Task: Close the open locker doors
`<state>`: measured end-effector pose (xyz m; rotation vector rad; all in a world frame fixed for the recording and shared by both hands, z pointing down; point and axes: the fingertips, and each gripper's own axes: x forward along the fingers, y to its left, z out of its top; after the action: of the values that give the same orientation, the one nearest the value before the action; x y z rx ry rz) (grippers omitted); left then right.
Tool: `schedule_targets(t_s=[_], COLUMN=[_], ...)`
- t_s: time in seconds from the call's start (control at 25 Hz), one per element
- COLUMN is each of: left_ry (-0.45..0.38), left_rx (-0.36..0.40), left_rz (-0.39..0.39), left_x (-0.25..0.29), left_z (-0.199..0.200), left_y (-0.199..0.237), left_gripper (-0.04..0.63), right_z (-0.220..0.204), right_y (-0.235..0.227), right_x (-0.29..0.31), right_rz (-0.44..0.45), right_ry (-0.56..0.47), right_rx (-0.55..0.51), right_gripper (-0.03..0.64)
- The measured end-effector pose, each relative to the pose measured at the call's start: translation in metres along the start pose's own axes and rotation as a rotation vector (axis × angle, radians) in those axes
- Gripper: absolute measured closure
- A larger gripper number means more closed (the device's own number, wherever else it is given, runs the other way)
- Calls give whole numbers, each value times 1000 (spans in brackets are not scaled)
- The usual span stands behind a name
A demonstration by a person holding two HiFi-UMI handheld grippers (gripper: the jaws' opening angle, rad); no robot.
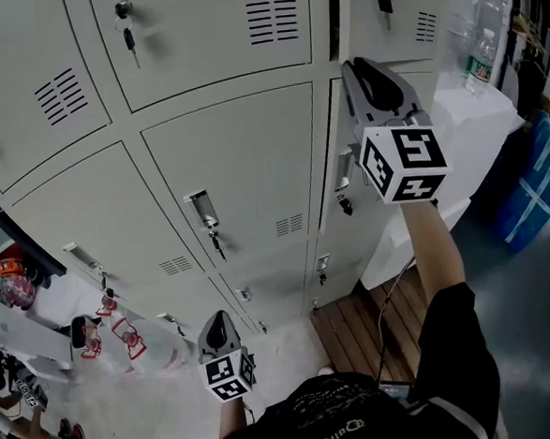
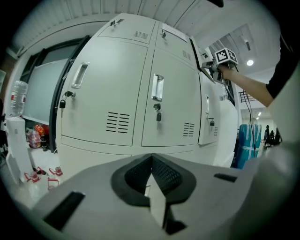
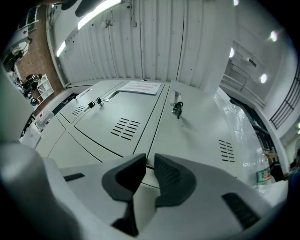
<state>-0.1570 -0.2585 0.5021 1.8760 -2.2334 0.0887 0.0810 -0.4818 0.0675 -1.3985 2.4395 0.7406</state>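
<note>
A bank of grey lockers (image 1: 225, 170) fills the head view. In the right column the upper door (image 1: 397, 22) stands ajar, with a dark gap (image 1: 334, 13) along its left edge. My right gripper (image 1: 351, 66) is raised to that door's lower left corner; whether it touches I cannot tell. Its jaws stand a narrow slit apart with nothing between them (image 3: 149, 159), and the door's key (image 3: 177, 108) hangs ahead. My left gripper (image 1: 218, 316) is held low before the bottom lockers, jaws shut and empty (image 2: 151, 158). The door below (image 2: 206, 115) also juts out a little.
Keys hang from several locks (image 1: 128, 36). Plastic bottles (image 1: 124, 342) and a white box (image 1: 11, 335) lie on the floor at the left. A wooden pallet (image 1: 376, 319) lies under the right column. A white table (image 1: 479, 115) and a blue bin (image 1: 545, 186) stand to the right.
</note>
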Motion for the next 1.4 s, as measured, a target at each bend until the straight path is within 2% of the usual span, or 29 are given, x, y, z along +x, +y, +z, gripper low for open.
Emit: schedule_targets(t_s=[0.32, 0.6, 0.84, 1.08, 1.2, 1.4], left_ry=[8, 14, 8, 5, 6, 4], left_rx=[-34, -54, -52, -51, -47, -42], left_rz=[60, 92, 110, 87, 62, 14], left_x=[-2, -5, -6, -5, -6, -9], left_z=[-9, -13, -12, -11, -11, -9], left_y=[21, 33, 40, 32, 25, 14], left_gripper=[588, 588, 588, 588, 588, 588], right_z=[-9, -15, -17, -17, -13, -8], right_y=[3, 3, 2, 3, 4, 6], right_x=[20, 32, 34, 36, 28, 4], right_rz=[-13, -10, 34, 94, 123, 115], right_ry=[22, 71, 110, 129, 105, 82], right_rx=[7, 58, 133, 194, 236, 211], right_gripper=[561, 563, 569, 569, 543, 543])
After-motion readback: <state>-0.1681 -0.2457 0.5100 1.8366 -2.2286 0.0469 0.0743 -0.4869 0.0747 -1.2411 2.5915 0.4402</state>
